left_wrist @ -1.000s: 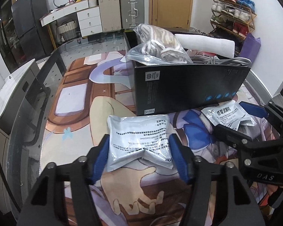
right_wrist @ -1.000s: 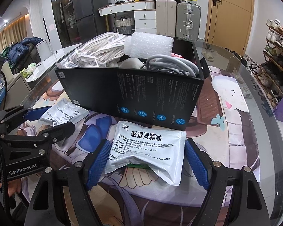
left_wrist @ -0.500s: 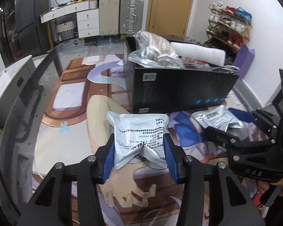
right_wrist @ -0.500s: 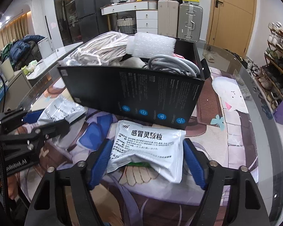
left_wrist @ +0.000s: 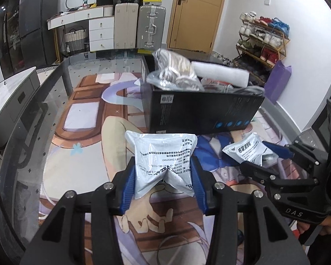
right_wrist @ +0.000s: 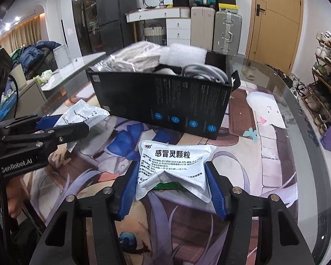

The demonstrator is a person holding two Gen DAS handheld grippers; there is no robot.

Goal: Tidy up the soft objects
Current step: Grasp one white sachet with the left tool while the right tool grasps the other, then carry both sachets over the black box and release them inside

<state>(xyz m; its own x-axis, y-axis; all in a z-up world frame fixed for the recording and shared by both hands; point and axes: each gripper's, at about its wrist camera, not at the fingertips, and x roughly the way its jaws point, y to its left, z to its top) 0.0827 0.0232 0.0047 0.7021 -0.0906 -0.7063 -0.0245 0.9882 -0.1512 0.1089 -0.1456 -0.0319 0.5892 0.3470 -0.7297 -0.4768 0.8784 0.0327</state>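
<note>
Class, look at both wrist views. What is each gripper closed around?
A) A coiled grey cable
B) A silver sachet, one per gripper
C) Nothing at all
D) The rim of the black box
B: the left gripper pinches one buckled silver sachet, and the right gripper, jaws closing, squeezes another sachet.

Glass table (right_wrist: 306,145) carries a printed anime mat (right_wrist: 242,119); on the mat stands a filled black box (right_wrist: 165,101).

The right sachet (right_wrist: 176,165) reads "999 感冒灵颗粒" (left gripper (right_wrist: 61,125): "GenRobot.AI").
</note>
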